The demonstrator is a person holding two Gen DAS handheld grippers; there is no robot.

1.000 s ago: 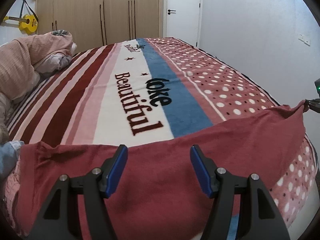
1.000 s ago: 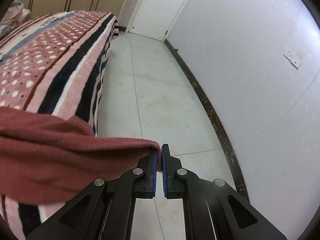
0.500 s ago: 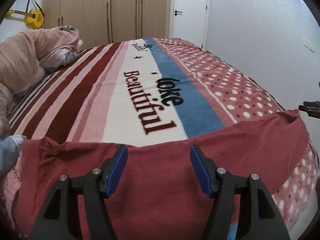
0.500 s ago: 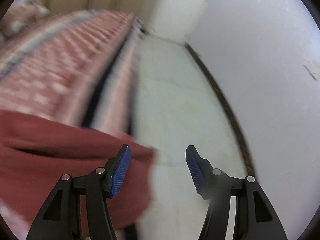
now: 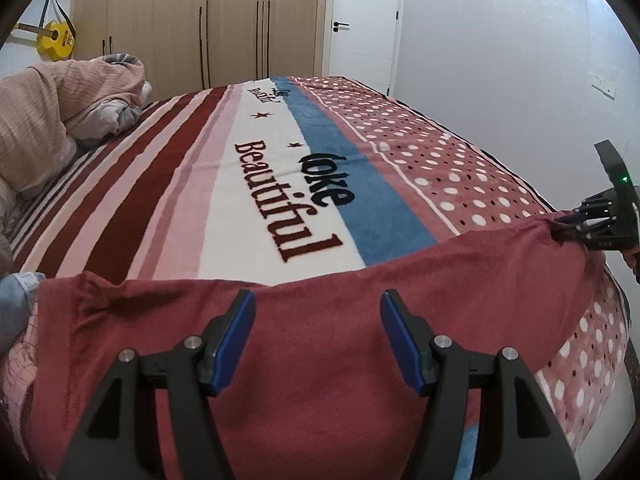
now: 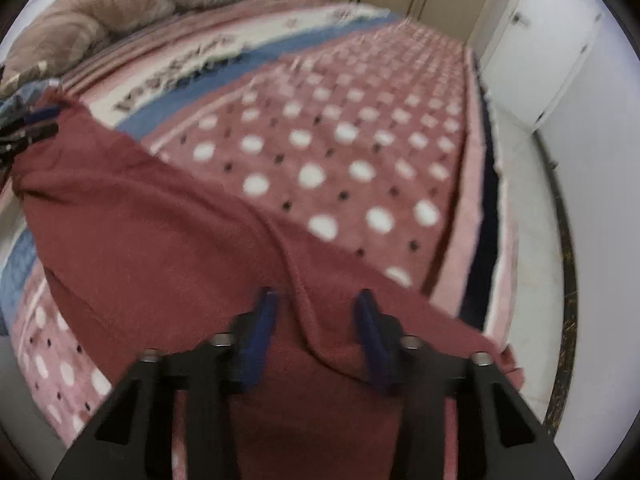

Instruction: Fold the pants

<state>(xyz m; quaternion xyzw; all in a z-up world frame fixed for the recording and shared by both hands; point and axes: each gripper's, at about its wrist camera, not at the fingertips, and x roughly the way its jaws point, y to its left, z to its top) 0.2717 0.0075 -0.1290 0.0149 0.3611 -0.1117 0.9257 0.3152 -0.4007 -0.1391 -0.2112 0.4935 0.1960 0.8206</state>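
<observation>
beneath and ahead of the left gripper [image 5: 318,300] the maroon pants [image 5: 440,280] are spread on the blanket [image 5: 256,208], their long axis running crosswise to its jaws. these jaws are held about half open, with nothing gripped. the far end is met by the right gripper [image 6: 316,300], whose jaws have just been closing around a raised fold. whether it is already pinched cannot be told, perhaps because of blur.
</observation>
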